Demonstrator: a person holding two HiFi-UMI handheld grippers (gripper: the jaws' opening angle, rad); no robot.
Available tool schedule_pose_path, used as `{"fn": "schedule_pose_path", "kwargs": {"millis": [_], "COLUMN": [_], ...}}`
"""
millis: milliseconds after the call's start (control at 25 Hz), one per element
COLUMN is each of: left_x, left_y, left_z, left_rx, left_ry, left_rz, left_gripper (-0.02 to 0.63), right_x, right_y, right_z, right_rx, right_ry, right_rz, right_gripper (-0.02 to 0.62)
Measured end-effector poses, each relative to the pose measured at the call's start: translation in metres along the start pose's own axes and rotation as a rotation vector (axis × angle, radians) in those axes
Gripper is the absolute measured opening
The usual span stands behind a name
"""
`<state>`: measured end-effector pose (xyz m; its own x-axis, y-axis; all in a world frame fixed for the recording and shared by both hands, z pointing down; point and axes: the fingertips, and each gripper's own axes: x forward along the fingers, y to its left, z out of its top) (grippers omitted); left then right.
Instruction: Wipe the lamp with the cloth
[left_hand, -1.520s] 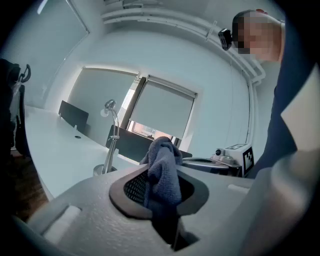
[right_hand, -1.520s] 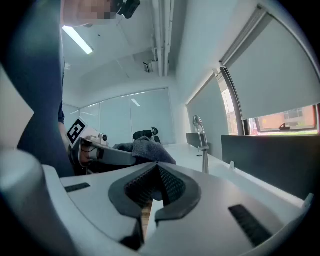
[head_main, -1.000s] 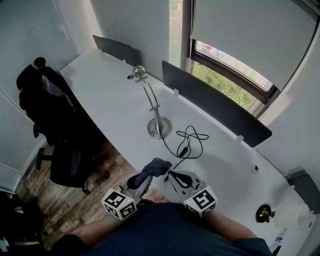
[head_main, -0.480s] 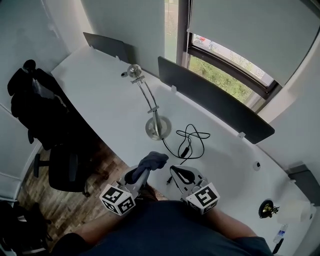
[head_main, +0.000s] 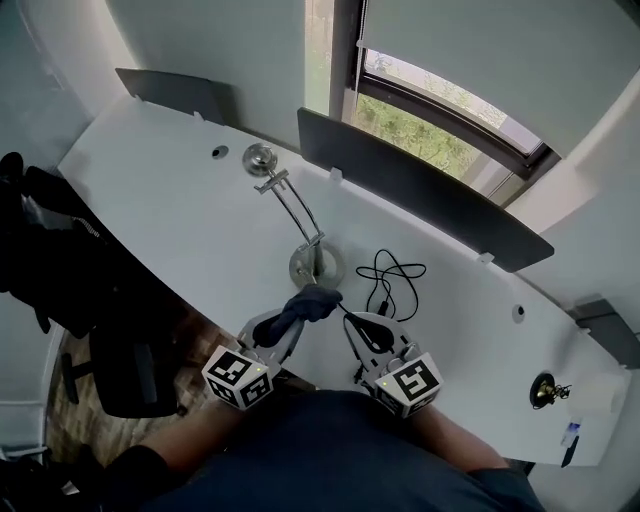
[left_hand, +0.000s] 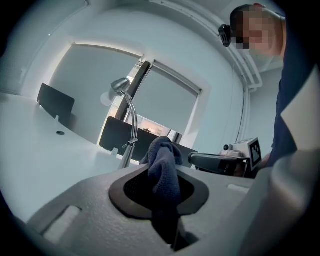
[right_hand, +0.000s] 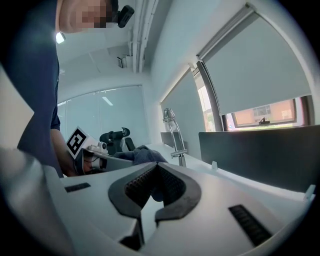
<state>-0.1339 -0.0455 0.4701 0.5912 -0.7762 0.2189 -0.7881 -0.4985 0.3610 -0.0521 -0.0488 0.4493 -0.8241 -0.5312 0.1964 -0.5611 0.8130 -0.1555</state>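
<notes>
Left tool (head_main: 293, 314) clamps cloth (head_main: 316, 300) just before lamp (head_main: 313, 267); right tool (head_main: 359, 323) closed, empty

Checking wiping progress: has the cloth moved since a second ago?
Yes. In the head view the cloth in the left gripper has moved forward, closer to the lamp's round base.
</notes>
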Motion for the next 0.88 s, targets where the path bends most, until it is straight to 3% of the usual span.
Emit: {"fn": "schedule_pose_path", "kwargs": {"millis": [320,560,880], "left_x": [0.045,0.076,0.091], "left_y": [0.059,0.082,0.09], "left_z": [-0.003,-0.01,-0.009], "left_rx": [0.026,0.017,-0.008], "left_ry": [0.086,0.1,0.078], "left_rz": [-0.076,-0.031,0.039], "left_gripper": [0.058,0.058,0.058], "right_x": [0.036,0.026,0.018], "right_y": [-0.006,-0.022,-0.041], "right_z": [0.015,-0.013,-0.021], "right_rx": [0.006,0.049,0.066], "right_ry": [-0.001,0.059,0.076], "right_rz": [-0.084,-0.089,-0.059], "right_gripper": [0.009,0.009,0.009]}}
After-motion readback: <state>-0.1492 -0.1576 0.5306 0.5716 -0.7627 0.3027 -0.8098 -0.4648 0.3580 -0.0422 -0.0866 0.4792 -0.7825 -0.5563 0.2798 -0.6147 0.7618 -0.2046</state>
